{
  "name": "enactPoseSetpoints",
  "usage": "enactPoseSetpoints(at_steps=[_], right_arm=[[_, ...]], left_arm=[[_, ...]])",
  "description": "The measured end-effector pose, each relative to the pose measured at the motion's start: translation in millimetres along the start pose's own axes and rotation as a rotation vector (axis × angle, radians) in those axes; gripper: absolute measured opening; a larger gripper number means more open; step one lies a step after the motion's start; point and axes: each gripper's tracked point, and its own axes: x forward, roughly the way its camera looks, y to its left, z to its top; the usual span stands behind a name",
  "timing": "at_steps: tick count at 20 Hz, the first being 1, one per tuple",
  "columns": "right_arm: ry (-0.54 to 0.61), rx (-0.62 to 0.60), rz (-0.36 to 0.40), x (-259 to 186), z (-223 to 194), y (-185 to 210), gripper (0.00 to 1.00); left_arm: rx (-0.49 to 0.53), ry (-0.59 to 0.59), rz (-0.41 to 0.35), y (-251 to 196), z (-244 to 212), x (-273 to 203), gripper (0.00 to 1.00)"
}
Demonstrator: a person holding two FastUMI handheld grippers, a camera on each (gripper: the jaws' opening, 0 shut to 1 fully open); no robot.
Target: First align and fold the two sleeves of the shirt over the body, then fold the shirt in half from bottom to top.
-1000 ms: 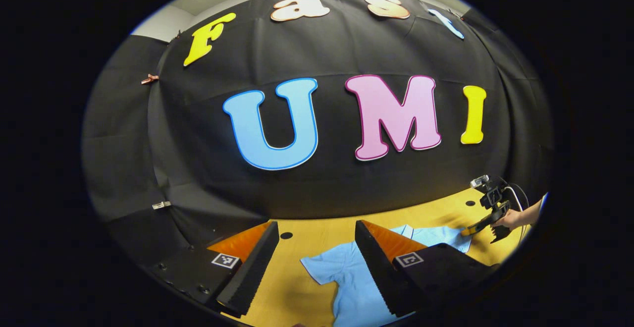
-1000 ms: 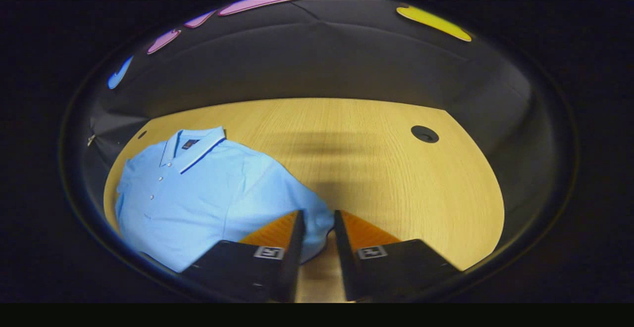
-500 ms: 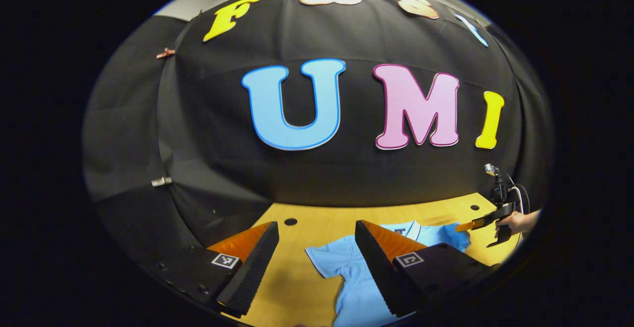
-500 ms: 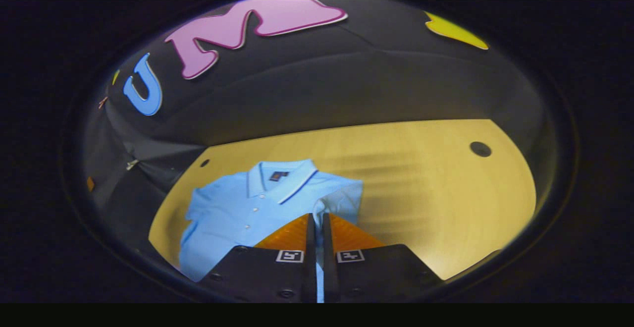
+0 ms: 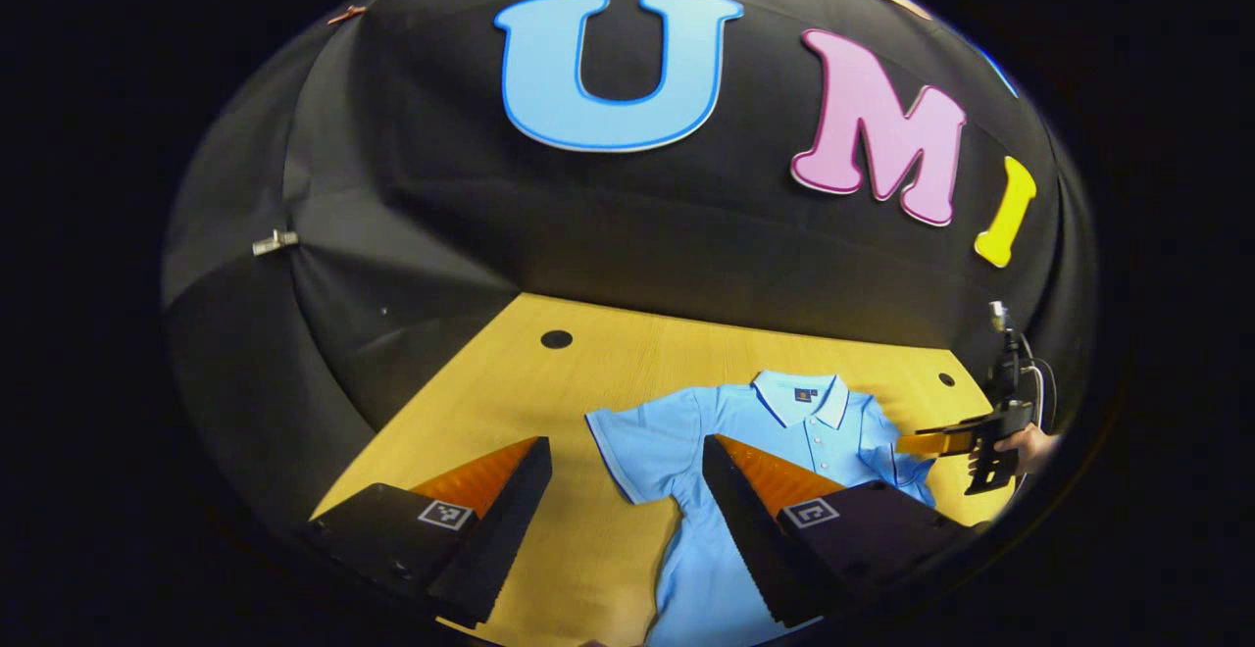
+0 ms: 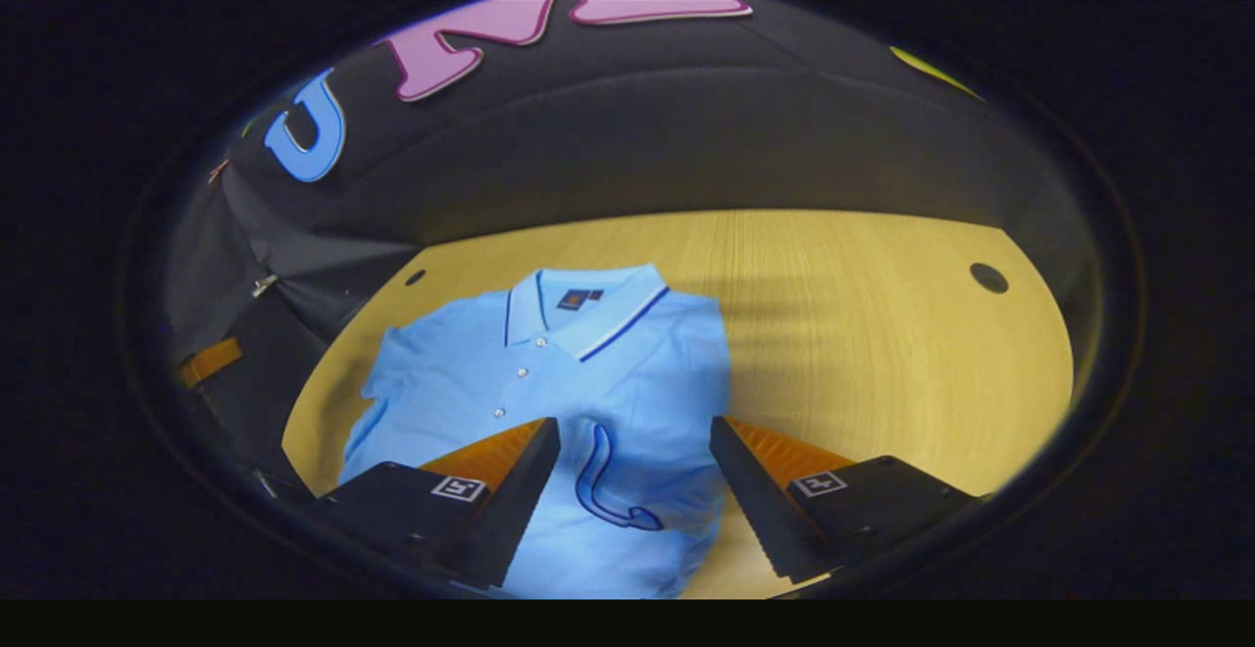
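Light blue shirt [image 6: 588,373] lies flat on wooden table [image 6: 863,333], center-left of right gripper view, one sleeve [image 6: 627,471] folded over body. I see right gripper [image 6: 635,431] wide, holding nothing; left gripper [image 5: 627,451] wide too, lower center.

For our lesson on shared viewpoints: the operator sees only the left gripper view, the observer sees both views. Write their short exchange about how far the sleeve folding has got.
Operator: In my view one sleeve lies spread flat on the table. Is the other one folded?
Observer: Yes. In the right gripper view the other sleeve lies over the body of the shirt, with its dark-trimmed cuff on top.
Operator: Is the right gripper clamped on it?
Observer: No. The right gripper is open, with one finger on each side of the cuff.
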Motion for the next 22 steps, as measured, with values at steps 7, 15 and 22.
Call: enactPoseSetpoints(at_steps=[7, 15, 22], right_arm=[[-0.08, -0.047, -0.017, -84, 12, -12, 0.96], [-0.054, -0.028, -0.098, -124, -16, -50, 0.97], [-0.066, -0.001, -0.09, -123, -12, -46, 0.97]], left_arm=[[0.026, 0.205, 0.052, 7, -32, 131, 0.97], [0.057, 0.456, 0.057, 0, -100, 188, 0.98], [0.166, 0.353, -0.13, -47, -62, 185, 0.07]])
